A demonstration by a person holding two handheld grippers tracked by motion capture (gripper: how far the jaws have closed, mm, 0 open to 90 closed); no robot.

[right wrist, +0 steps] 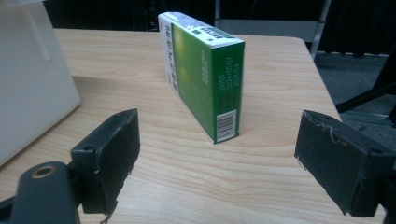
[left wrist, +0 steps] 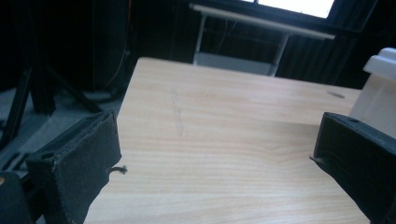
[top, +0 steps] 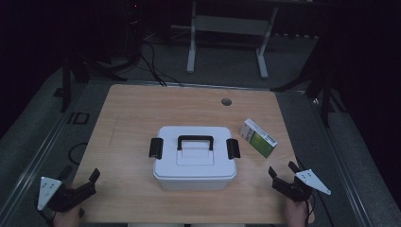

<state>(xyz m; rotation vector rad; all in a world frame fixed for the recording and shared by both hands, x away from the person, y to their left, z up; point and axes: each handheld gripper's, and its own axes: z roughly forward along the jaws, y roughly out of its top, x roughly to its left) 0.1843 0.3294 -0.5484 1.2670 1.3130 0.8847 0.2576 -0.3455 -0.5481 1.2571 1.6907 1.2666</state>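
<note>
While the white plastic storage box with black handle and latches (top: 194,157) sits mid-bench, the green-and-white cardboard carton (right wrist: 201,72) is framed upright just beyond the right hand-held gripper (top: 284,175), jaws spread; the left hand-held gripper (top: 80,181) is held spread too, empty.

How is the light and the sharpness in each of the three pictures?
High view: dim, the surroundings nearly black, the table evenly lit, the white box clear. Left gripper view: a bright window glares at the top edge, and the box looks washed out. Right gripper view: the green carton is sharp with a soft sheen; the near pads are slightly soft.
</note>
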